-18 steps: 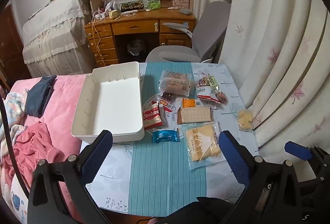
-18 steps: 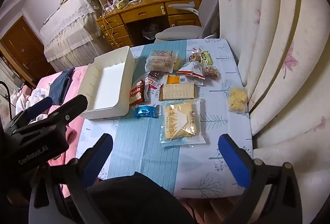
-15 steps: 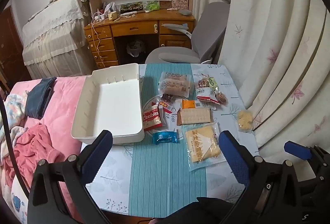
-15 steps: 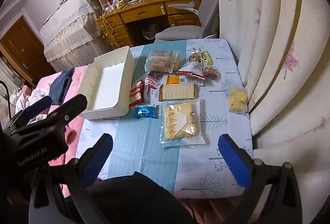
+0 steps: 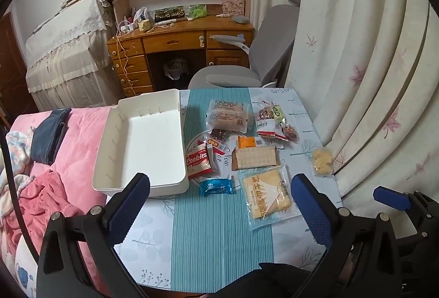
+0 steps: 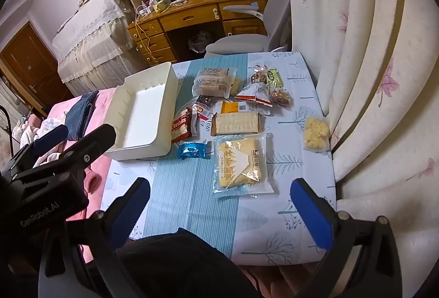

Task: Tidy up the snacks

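A white plastic bin (image 5: 142, 144) (image 6: 142, 116) stands on the left side of the small table (image 5: 222, 229). Several snack packs lie to its right: a red Cookies bag (image 5: 197, 160) (image 6: 179, 127), a blue wrapped sweet (image 5: 216, 186) (image 6: 192, 150), a long cracker pack (image 5: 255, 158) (image 6: 237, 122), a clear bag of yellow wafers (image 5: 267, 195) (image 6: 240, 163), a bread pack (image 5: 227, 116) and a small bag of pale puffs (image 5: 322, 162) (image 6: 317, 133). My left gripper (image 5: 219, 204) and right gripper (image 6: 221, 207) hang open above the table's near edge, holding nothing.
A pink quilt with clothes (image 5: 46, 182) lies left of the table. Pale flowered curtains (image 5: 370, 78) hang close along the table's right side. Behind stand a grey chair (image 5: 263, 59) and a wooden desk (image 5: 178, 42). The person's dark lap (image 6: 178, 265) is below.
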Tool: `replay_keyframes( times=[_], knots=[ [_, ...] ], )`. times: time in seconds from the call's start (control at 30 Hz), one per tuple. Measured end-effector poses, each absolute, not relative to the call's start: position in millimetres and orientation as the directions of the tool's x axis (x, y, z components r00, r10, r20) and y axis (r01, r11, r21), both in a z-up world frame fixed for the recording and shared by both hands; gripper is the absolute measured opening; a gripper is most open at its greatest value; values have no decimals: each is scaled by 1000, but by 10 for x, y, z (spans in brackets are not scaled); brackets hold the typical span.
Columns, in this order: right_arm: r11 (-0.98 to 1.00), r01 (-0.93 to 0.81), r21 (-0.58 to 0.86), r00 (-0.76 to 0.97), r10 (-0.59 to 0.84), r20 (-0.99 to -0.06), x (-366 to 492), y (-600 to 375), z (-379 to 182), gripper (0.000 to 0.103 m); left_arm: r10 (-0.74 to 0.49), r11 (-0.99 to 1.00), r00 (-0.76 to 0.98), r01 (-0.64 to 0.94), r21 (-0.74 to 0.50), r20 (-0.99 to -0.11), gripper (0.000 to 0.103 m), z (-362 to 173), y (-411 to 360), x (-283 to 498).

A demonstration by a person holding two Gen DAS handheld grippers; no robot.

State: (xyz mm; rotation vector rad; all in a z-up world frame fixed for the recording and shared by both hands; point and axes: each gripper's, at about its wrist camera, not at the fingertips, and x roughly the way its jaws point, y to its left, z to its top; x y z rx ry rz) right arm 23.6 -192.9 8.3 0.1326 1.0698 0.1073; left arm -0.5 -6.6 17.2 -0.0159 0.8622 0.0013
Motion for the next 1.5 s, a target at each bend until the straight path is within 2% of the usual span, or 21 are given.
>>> replay_keyframes(
  times=[1.03,1.5],
  knots=[
    [990,-31,135,487,133,-863,188,-1737,75,103,-27,1000,637,25,-15,-770,102,46,70,8],
    [997,-20,78,519,77,-851,183,-1591,191,103,-83,997,538,49,-67,-839,102,-116,259,155]
  ],
)
